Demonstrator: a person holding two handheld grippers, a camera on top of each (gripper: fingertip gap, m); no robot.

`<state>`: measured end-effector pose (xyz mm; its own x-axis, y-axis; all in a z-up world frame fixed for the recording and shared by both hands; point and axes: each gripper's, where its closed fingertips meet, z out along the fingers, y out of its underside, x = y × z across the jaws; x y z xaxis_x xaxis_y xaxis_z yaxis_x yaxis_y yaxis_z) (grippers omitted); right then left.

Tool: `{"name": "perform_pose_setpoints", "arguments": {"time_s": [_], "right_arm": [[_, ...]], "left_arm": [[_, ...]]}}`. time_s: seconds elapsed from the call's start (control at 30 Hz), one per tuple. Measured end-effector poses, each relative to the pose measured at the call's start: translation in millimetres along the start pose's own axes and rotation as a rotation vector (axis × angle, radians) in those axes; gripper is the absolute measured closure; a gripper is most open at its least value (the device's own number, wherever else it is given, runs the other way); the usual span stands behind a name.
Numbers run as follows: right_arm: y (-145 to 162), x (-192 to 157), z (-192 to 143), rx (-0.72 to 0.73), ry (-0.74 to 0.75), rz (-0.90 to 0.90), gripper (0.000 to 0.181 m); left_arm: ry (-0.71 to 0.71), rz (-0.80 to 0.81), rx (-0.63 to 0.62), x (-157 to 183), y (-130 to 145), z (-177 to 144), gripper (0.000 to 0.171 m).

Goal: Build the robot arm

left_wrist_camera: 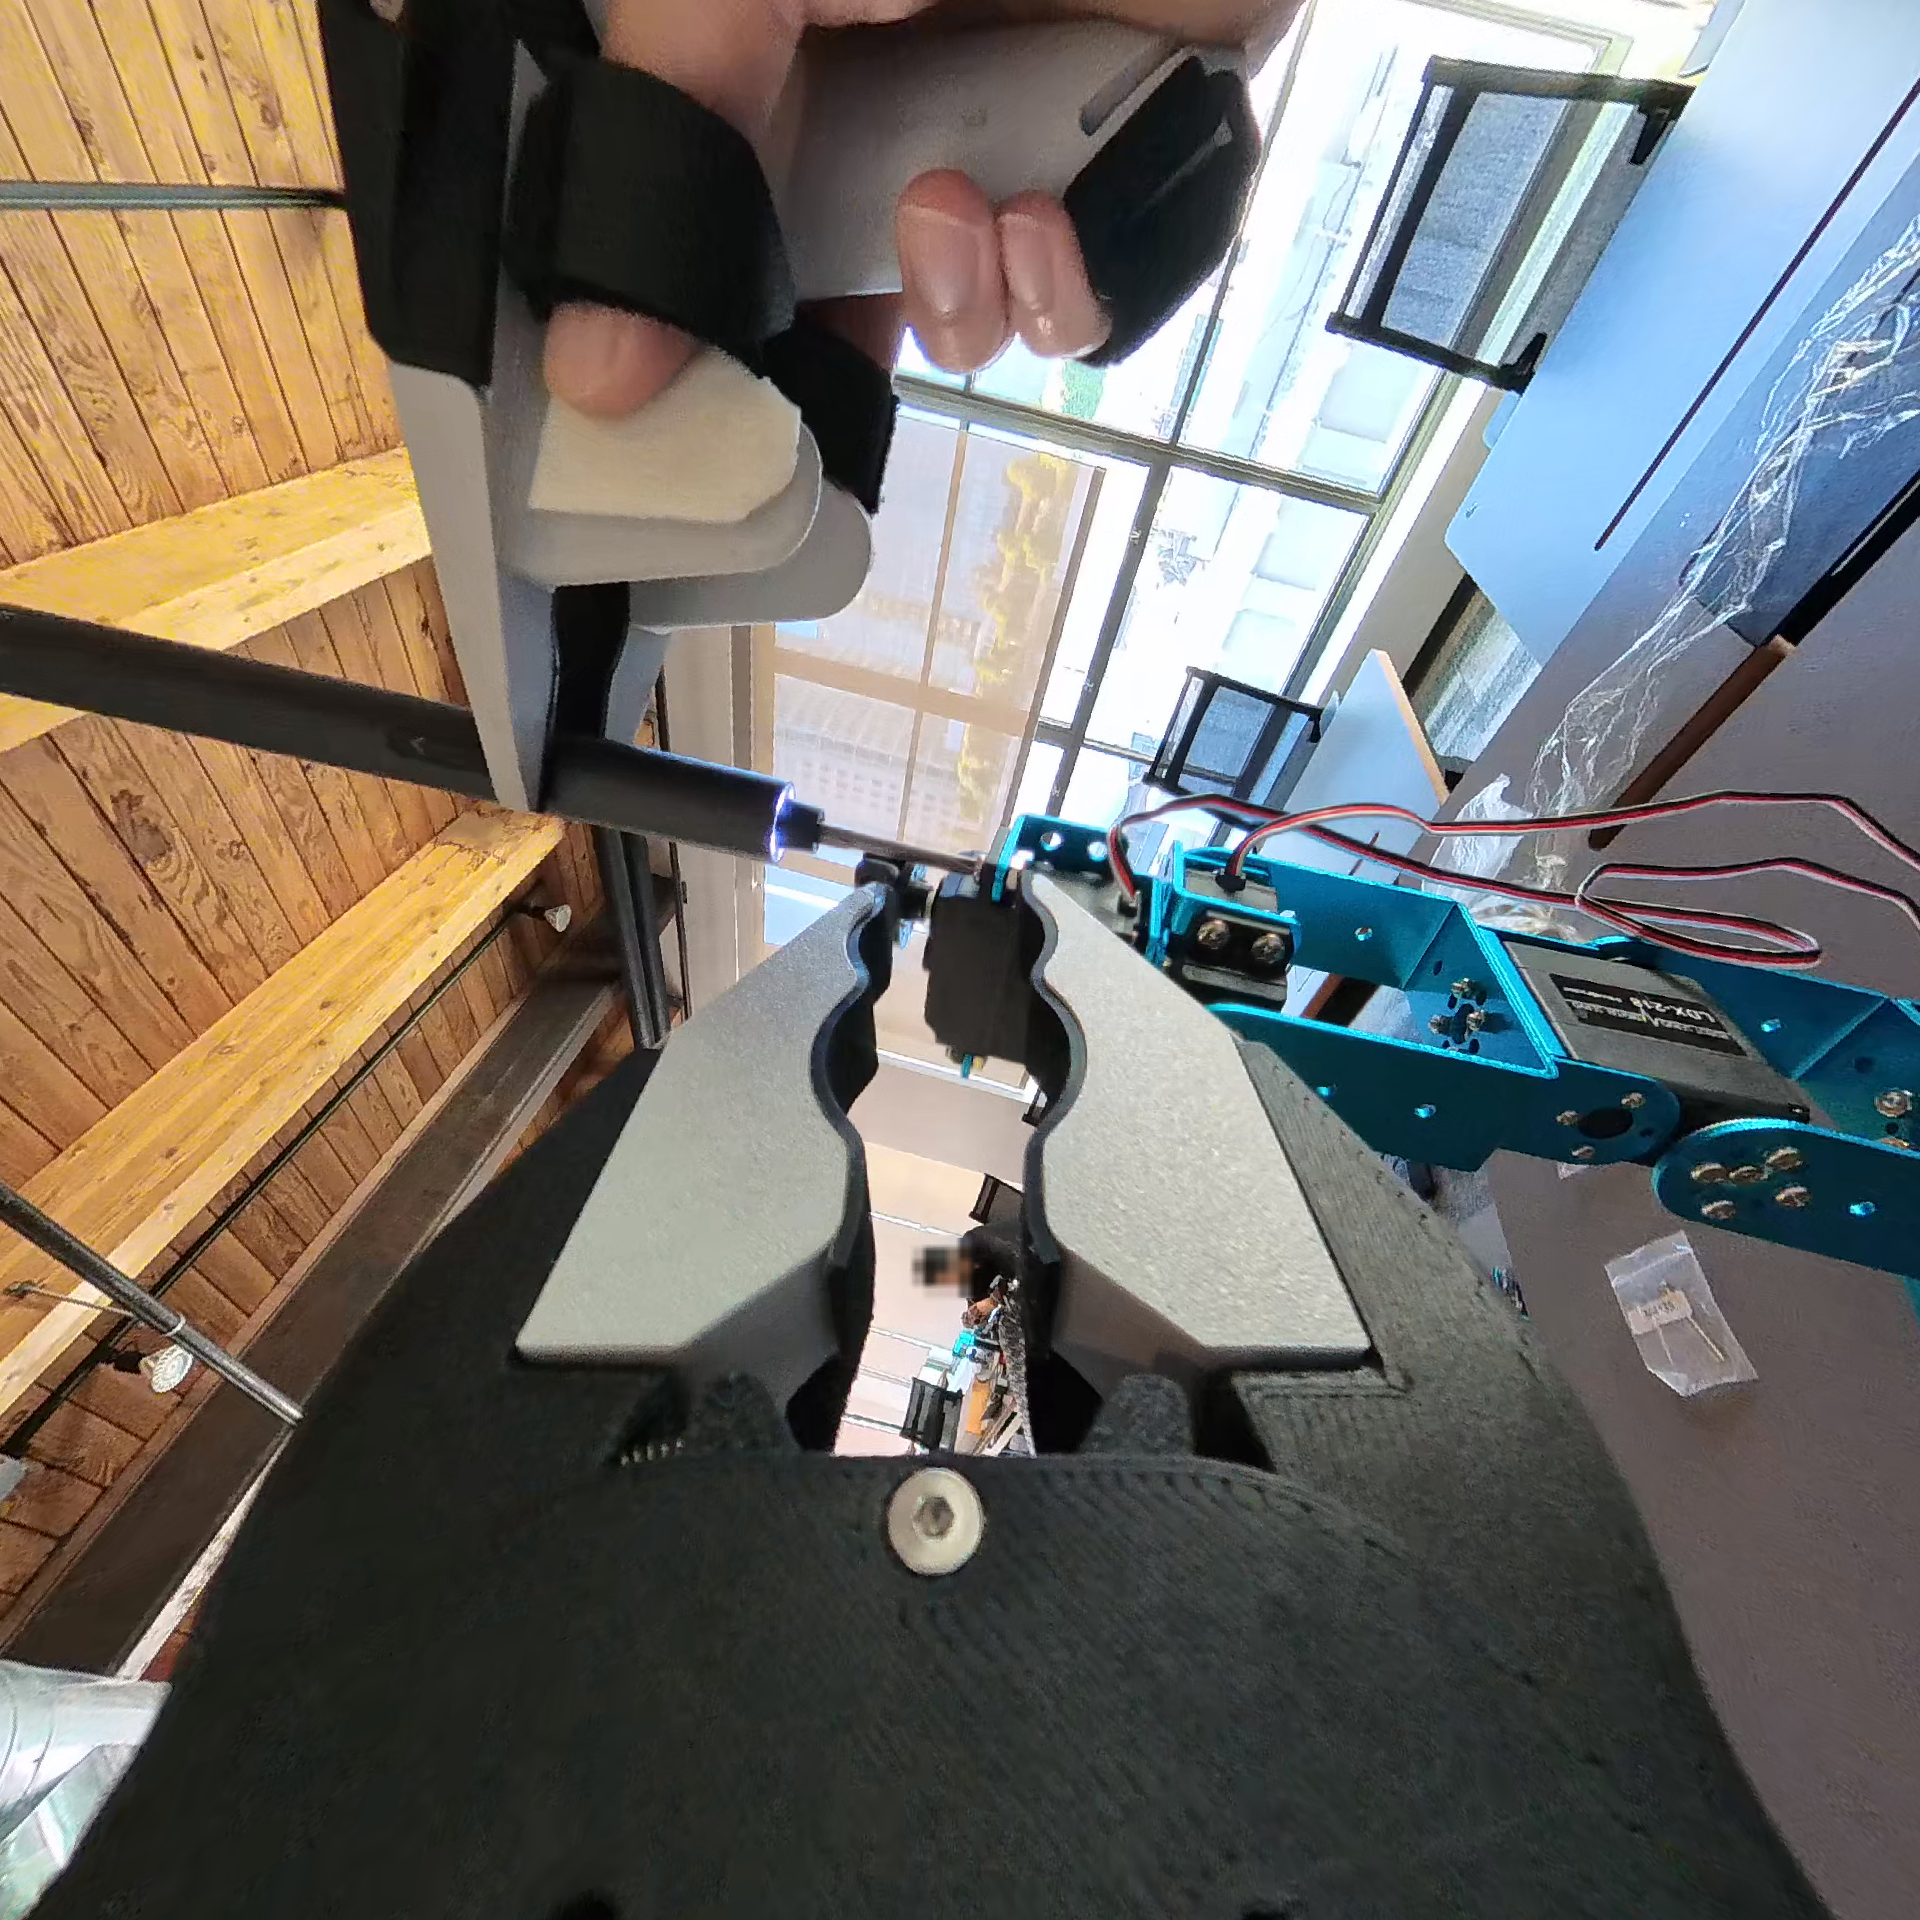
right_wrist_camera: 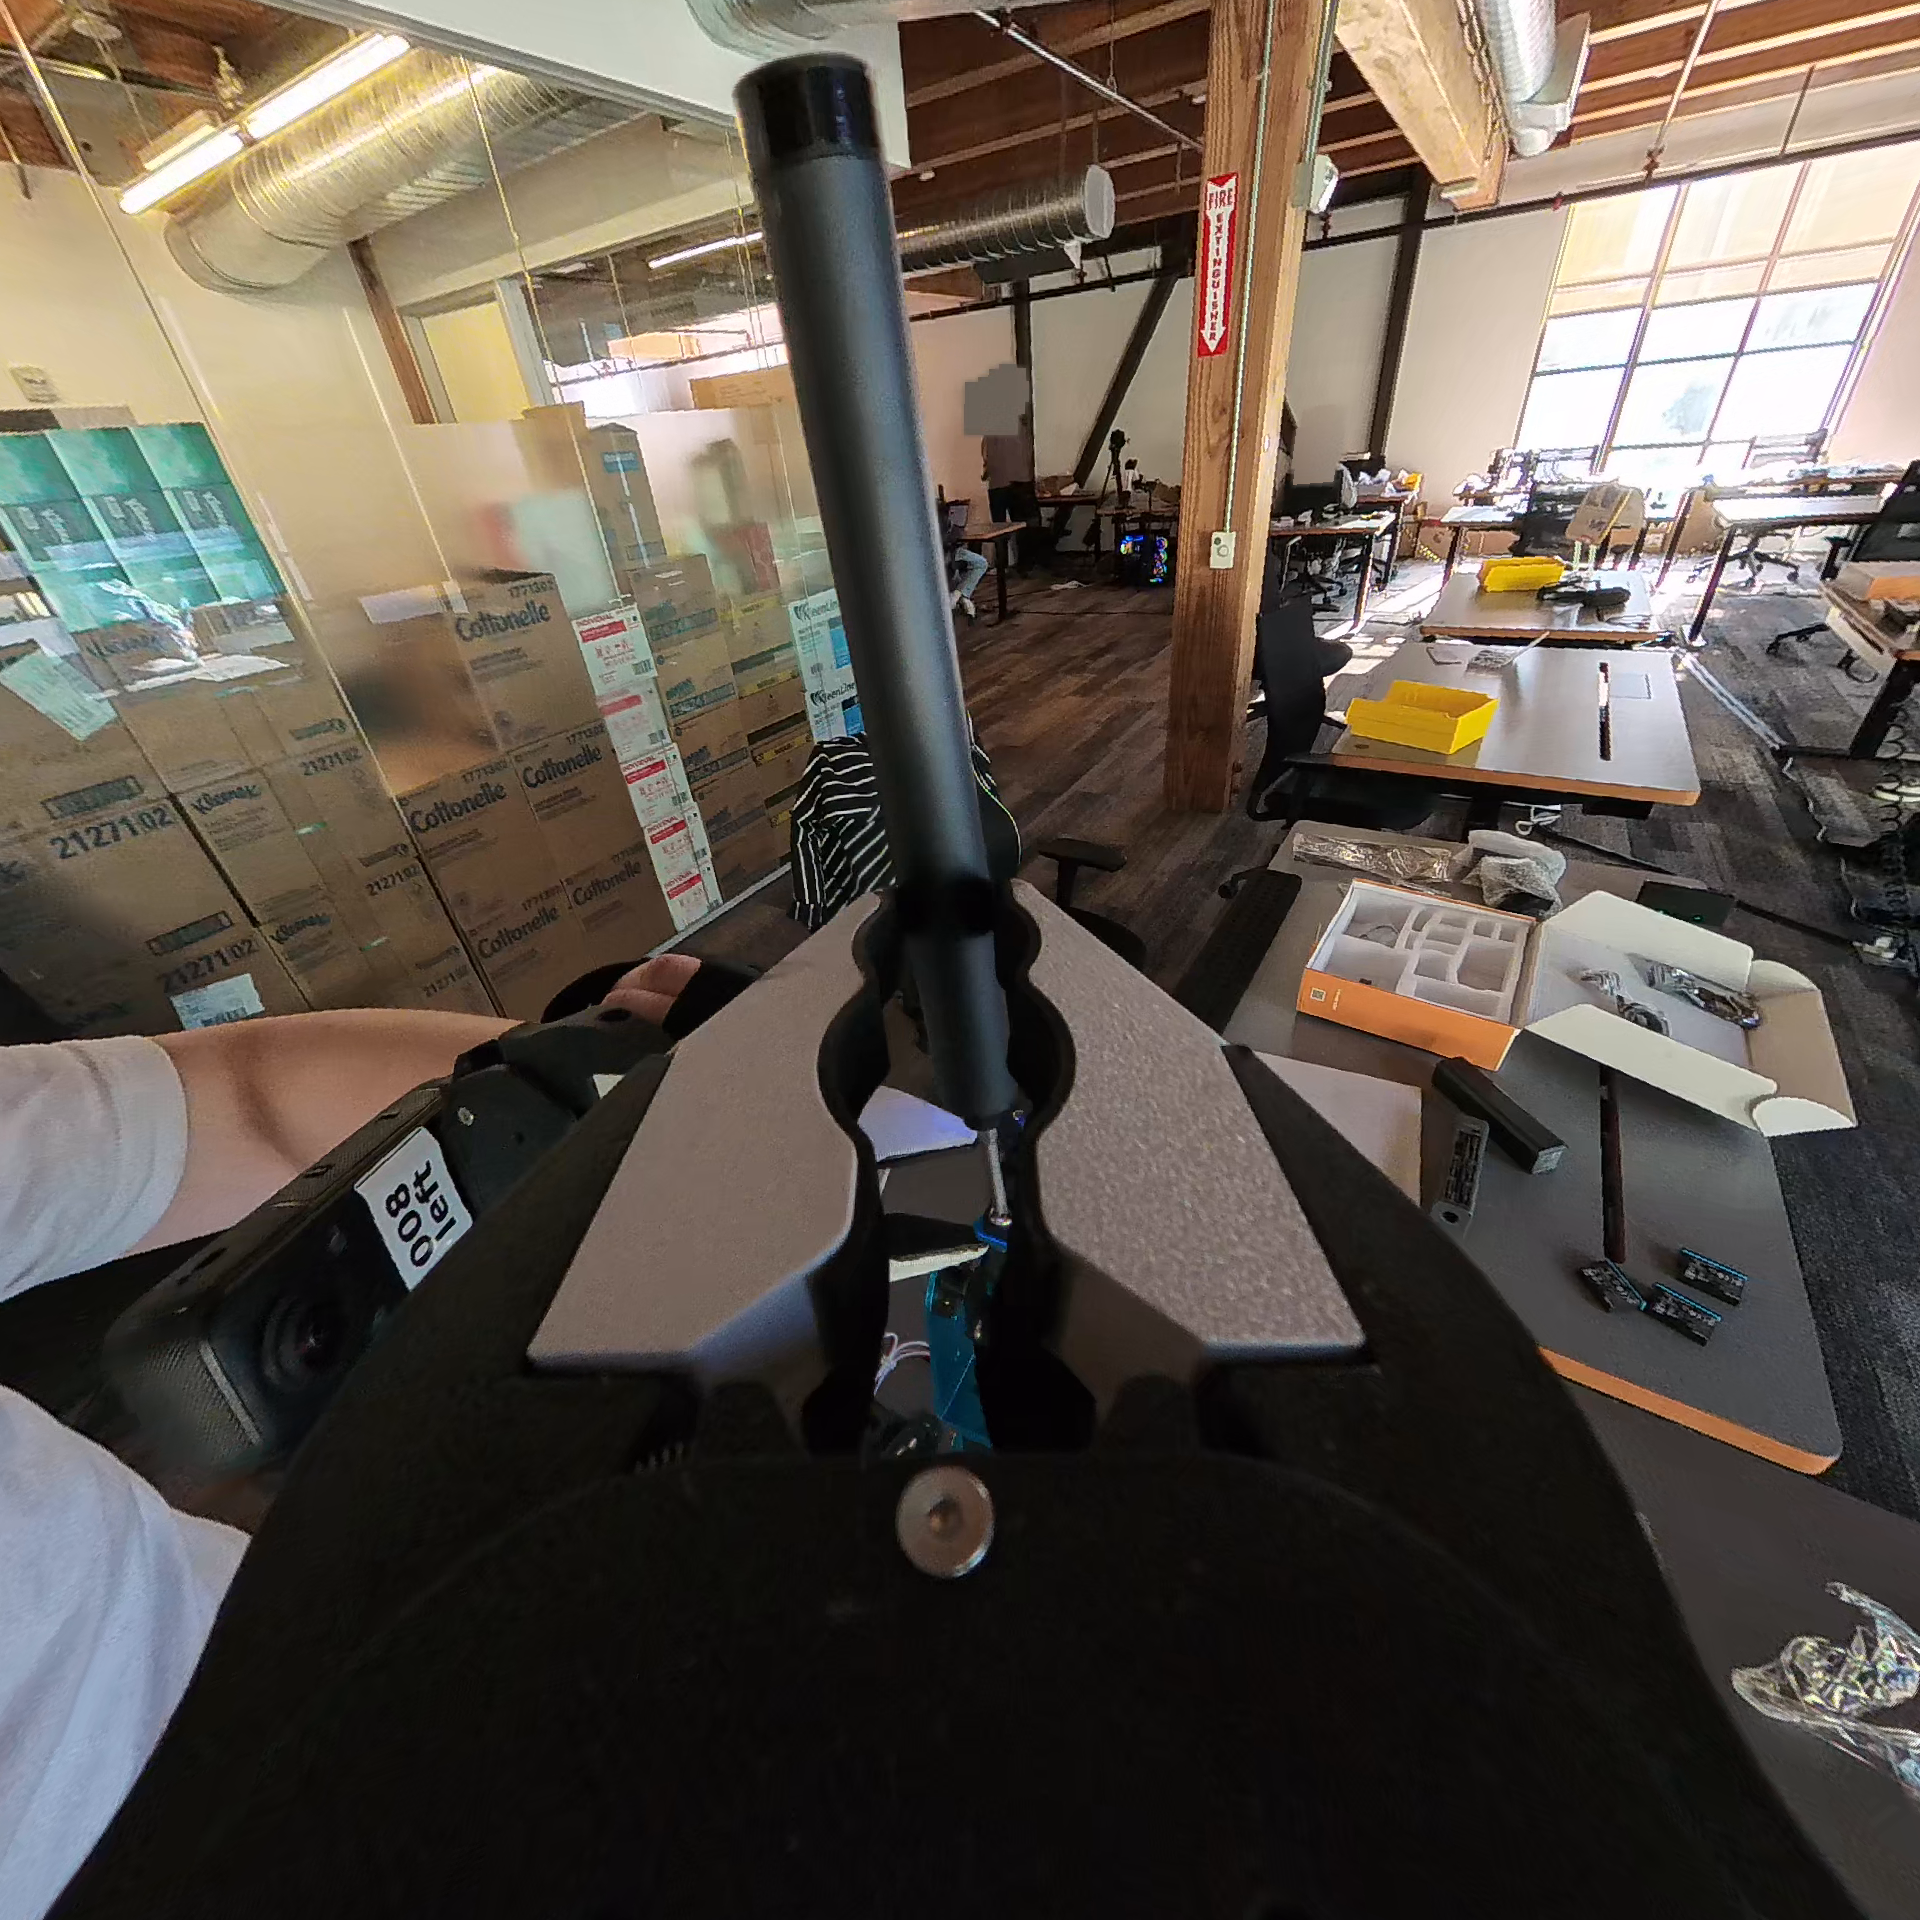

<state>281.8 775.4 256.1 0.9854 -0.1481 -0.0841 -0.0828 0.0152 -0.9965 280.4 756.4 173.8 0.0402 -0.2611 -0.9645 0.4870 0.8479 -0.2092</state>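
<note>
My left gripper [left_wrist_camera: 961, 925] is shut on a small black servo [left_wrist_camera: 982, 987] at the end of a blue metal robot arm [left_wrist_camera: 1455, 997], held up off the table. My right gripper [right_wrist_camera: 951, 920] is shut on a black electric screwdriver [right_wrist_camera: 883, 520], which stands upright in the right wrist view. In the left wrist view the right gripper [left_wrist_camera: 520, 727] comes in from the upper left. The screwdriver [left_wrist_camera: 675, 795] has its light on, and its bit [left_wrist_camera: 914, 850] touches the blue bracket on top of the servo. The bit also shows in the right wrist view [right_wrist_camera: 997, 1184], above the blue part [right_wrist_camera: 956, 1340].
Red, white and black servo wires [left_wrist_camera: 1558, 831] loop over the arm. A small plastic bag [left_wrist_camera: 1678, 1314] lies on the grey table [right_wrist_camera: 1662, 1299], beside an open orange box [right_wrist_camera: 1423, 977], small black parts [right_wrist_camera: 1662, 1294] and crumpled plastic [right_wrist_camera: 1839, 1704]. Stacked cardboard boxes [right_wrist_camera: 499, 790] stand behind glass on the left. My hands' fingertips stand some 8 cm from each other.
</note>
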Motion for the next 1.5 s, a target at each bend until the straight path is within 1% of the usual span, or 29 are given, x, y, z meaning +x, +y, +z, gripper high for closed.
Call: {"name": "perform_pose_setpoints", "arguments": {"time_s": [0.27,0.37,0.47,0.57,0.63,0.7,0.77,0.83,0.87,0.97,1.03,1.13,1.2,1.23,1.3,1.4,1.5], "right_arm": [[-2,6,-6,0.059,0.016,0.015,0.166],[-5,6,-10,0.112,0.010,0.011,0.166],[-12,0,-17,0.188,-0.037,0.026,0.166],[-17,-3,-26,0.223,-0.032,0.016,0.166],[-22,-12,-38,0.265,-0.029,0.002,0.166],[-21,-21,-52,0.282,-0.006,-0.006,0.166],[-11,-28,-66,0.265,0.063,-0.010,0.166],[6,-36,-79,0.226,0.147,-0.011,0.166],[16,-41,-84,0.198,0.190,-0.007,0.166],[46,-58,-97,0.137,0.349,-0.001,0.167],[65,-73,-99,0.118,0.448,0.012,0.166],[99,-93,-97,0.118,0.648,0.039,0.166],[125,-102,-93,0.140,0.791,0.081,0.166],[137,-104,-91,0.164,0.861,0.104,0.166],[155,-108,-86,0.221,0.960,0.155,0.166],[170,-119,-78,0.314,1.052,0.203,0.166],[180,-135,-78,0.335,1.130,0.231,0.166]], "left_arm": [[0.001,0.000,-0.005,0,0,-1,0.149],[0.017,-0.078,-0.007,1,2,-10,0.143],[0.020,-0.166,-0.015,6,7,-32,0.142],[0.018,-0.268,-0.044,14,19,-63,0.144],[0.040,-0.405,-0.077,25,33,-86,0.144],[0.136,-0.570,-0.111,48,48,-108,0.148],[0.265,-0.729,-0.151,77,67,-127,0.146],[0.424,-0.920,-0.139,107,78,-143,0.145],[0.480,-1.004,-0.128,119,86,-149,0.144],[0.593,-1.206,-0.050,137,116,-157,0.143],[0.669,-1.284,0.035,140,138,-156,0.143],[0.812,-1.305,0.147,141,170,-144,0.144],[0.951,-1.299,0.193,142,189,-139,0.140],[1.005,-1.295,0.216,140,197,-137,0.139],[1.066,-1.291,0.270,133,211,-131,0.140],[1.124,-1.289,0.351,124,219,-122,0.143],[1.146,-1.282,0.446,117,210,-112,0.145]]}}
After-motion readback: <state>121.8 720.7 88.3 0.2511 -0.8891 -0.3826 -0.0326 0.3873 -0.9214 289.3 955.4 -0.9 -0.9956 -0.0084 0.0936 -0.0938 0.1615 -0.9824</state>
